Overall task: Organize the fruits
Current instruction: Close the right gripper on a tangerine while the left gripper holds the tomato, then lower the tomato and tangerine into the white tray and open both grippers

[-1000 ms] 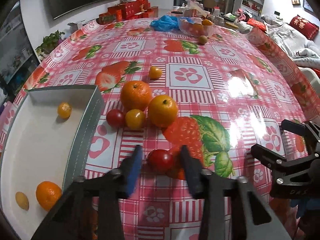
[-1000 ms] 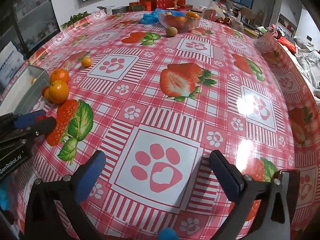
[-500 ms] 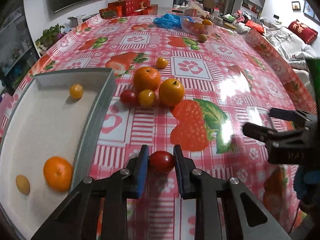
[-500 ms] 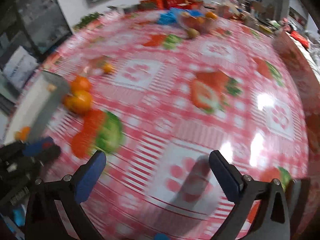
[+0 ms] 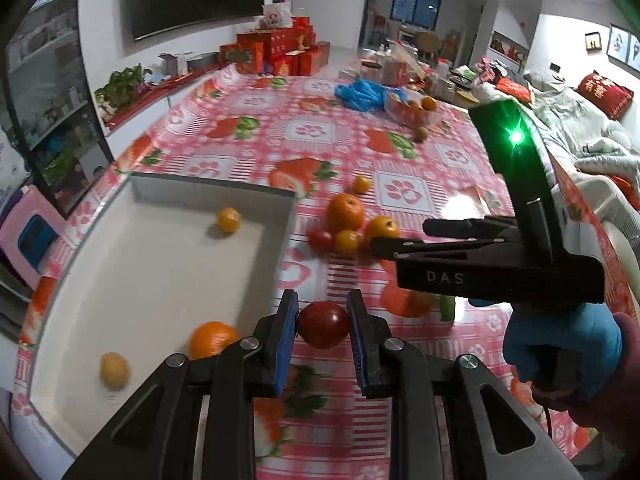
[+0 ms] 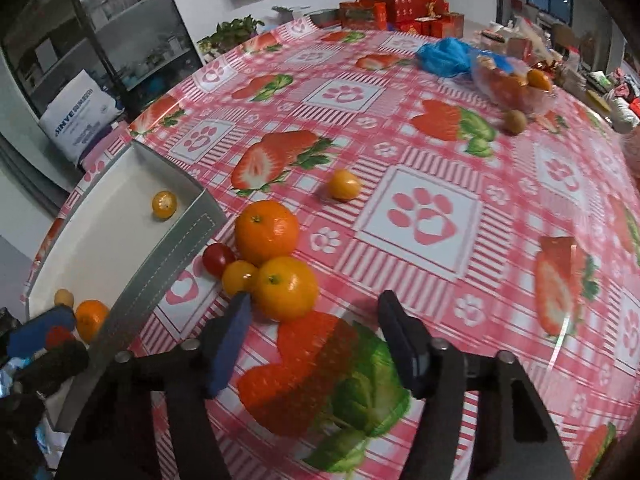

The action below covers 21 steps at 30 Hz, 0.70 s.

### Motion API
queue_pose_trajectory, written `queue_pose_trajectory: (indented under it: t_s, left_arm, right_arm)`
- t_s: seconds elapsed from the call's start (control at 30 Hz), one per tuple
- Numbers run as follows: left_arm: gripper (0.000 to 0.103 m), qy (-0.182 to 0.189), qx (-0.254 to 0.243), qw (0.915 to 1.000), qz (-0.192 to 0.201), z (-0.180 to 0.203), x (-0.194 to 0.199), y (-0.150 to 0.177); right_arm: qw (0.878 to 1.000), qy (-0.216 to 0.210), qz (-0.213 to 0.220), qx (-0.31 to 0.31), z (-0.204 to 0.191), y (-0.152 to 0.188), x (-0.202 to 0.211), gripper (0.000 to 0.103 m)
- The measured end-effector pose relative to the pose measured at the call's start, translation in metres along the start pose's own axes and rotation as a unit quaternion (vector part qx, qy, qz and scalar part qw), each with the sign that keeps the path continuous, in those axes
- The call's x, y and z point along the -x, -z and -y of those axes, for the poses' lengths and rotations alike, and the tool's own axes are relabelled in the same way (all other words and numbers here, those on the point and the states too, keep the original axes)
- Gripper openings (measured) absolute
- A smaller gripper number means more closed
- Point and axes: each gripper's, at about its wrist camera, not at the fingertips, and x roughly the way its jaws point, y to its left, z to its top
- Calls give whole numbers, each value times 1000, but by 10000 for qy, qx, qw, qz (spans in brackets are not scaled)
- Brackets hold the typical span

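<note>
My left gripper (image 5: pixel 322 334) is shut on a red tomato (image 5: pixel 323 325) and holds it above the table, just right of the grey tray (image 5: pixel 280 256). The tray holds an orange (image 5: pixel 212 339) and two small yellow fruits (image 5: pixel 229 219). On the table lie two oranges (image 6: pixel 267 230), a small red tomato (image 6: pixel 217 258), a small yellow fruit (image 6: pixel 239 277) and a lone kumquat (image 6: pixel 344 185). My right gripper (image 6: pixel 316 332) is open and empty, just in front of the nearer orange (image 6: pixel 286 288). It also shows in the left wrist view (image 5: pixel 400 236).
A clear bowl of fruit (image 6: pixel 512 88), a blue bag (image 6: pixel 442 56) and a kiwi (image 6: pixel 515 121) sit at the table's far side. Red gift boxes (image 5: pixel 280 52) stand beyond. The tray's right wall (image 6: pixel 160 276) stands next to the loose fruit.
My left gripper has lifted the red tomato and carried it left, towards the tray. My right gripper has swung left to the cluster of oranges.
</note>
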Motion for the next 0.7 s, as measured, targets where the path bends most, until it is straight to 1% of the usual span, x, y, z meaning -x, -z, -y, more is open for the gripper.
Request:
queue_pose_trajectory:
  t_s: [0.07, 0.13, 0.17, 0.23, 0.4, 0.57, 0.7]
  left_arm:
    - [27, -85, 17, 10000, 37, -7, 2, 0]
    - [27, -112, 57, 9999, 35, -13, 2, 0]
    - [27, -124, 81, 9999, 27, -16, 2, 0]
    - [27, -153, 128, 9998, 8, -21, 0, 2]
    - [27, -208, 237, 9995, 10, -32, 0, 5]
    - [27, -255, 334, 9991, 44, -44, 2, 8]
    - [27, -296, 441, 9985, 96, -56, 3, 8]
  right_arm:
    - [9999, 57, 7, 94, -6, -2, -4, 64]
    - [9999, -43, 12, 102, -9, -3, -4, 62]
    - [9999, -71, 8, 98, -9, -4, -5, 58]
    - [9999, -140, 33, 72, -10, -6, -4, 36]
    - [10000, 12, 1, -9, -8, -4, 0, 37]
    - [9999, -56, 69, -73, -6, -4, 20, 37]
    - [9998, -119, 143, -3, -17, -10, 35, 37]
